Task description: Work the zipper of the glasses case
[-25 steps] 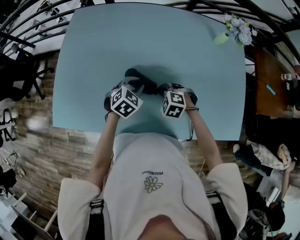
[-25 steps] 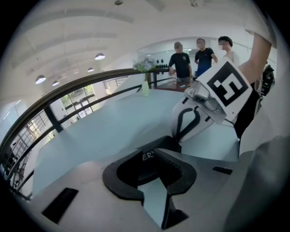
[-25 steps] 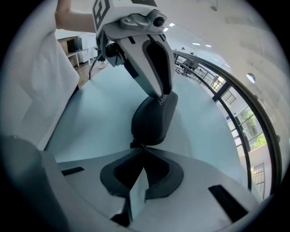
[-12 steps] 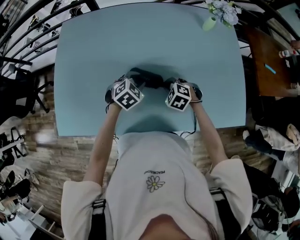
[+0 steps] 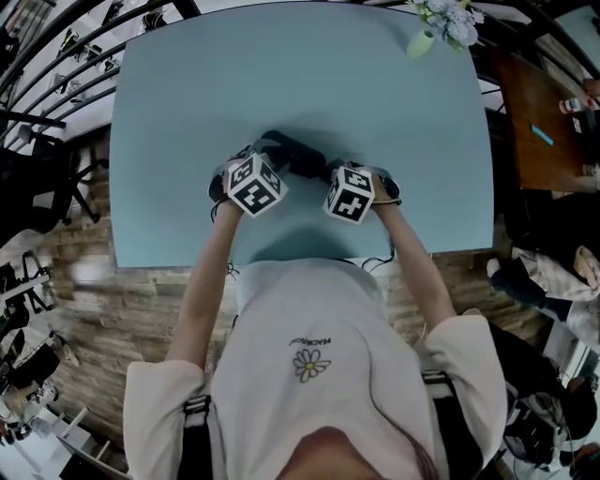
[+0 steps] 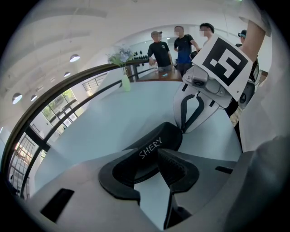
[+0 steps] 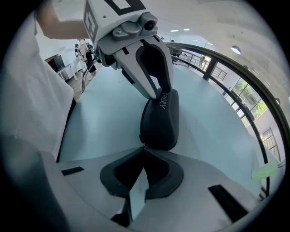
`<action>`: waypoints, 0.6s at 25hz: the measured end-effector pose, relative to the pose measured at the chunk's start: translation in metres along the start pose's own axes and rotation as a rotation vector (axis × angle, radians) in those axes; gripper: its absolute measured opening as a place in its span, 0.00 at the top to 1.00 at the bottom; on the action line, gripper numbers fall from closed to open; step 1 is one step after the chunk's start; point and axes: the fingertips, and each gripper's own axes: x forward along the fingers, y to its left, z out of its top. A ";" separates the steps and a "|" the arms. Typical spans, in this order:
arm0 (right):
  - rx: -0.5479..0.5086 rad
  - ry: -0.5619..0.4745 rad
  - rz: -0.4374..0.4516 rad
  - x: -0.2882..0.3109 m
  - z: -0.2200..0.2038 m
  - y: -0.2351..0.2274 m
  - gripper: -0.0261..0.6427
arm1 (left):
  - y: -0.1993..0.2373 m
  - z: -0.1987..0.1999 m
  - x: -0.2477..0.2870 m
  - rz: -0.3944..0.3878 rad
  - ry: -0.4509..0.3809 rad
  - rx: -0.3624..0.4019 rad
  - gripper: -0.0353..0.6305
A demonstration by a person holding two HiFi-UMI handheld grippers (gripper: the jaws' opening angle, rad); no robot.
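Note:
A black zip-up glasses case [image 5: 298, 159] marked "SHERY" lies on the light blue table [image 5: 281, 75], between the two grippers. In the left gripper view one end of the case [image 6: 154, 147] sits between my left gripper's [image 6: 147, 170] pads, which close on it. My right gripper [image 7: 144, 149] is shut at the other end of the case [image 7: 159, 120]. A tiny zipper pull [image 7: 143, 145] shows pinched at its tips. In the head view the two marker cubes [image 5: 253, 184] [image 5: 350, 193] hide the jaws.
A small vase of flowers [image 5: 433, 28] stands at the table's far right corner. The near table edge [image 5: 309, 258] runs just before the person's body. Several people stand at a wooden counter [image 6: 156, 70] beyond the table. Railings and chairs lie to the left.
The head camera has swung a little. Both grippers stay at the case, and the right one has edged slightly toward the left one.

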 end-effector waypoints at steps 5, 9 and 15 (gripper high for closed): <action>0.353 -0.086 -0.011 0.009 0.011 0.009 0.95 | -0.002 -0.001 0.000 0.019 -0.001 -0.004 0.75; 0.453 -0.115 -0.107 0.013 0.025 0.012 0.95 | -0.001 -0.003 -0.002 0.033 -0.003 -0.006 0.75; 0.414 -0.106 -0.184 0.012 0.027 0.009 0.95 | -0.002 0.001 -0.005 0.021 -0.005 -0.008 0.75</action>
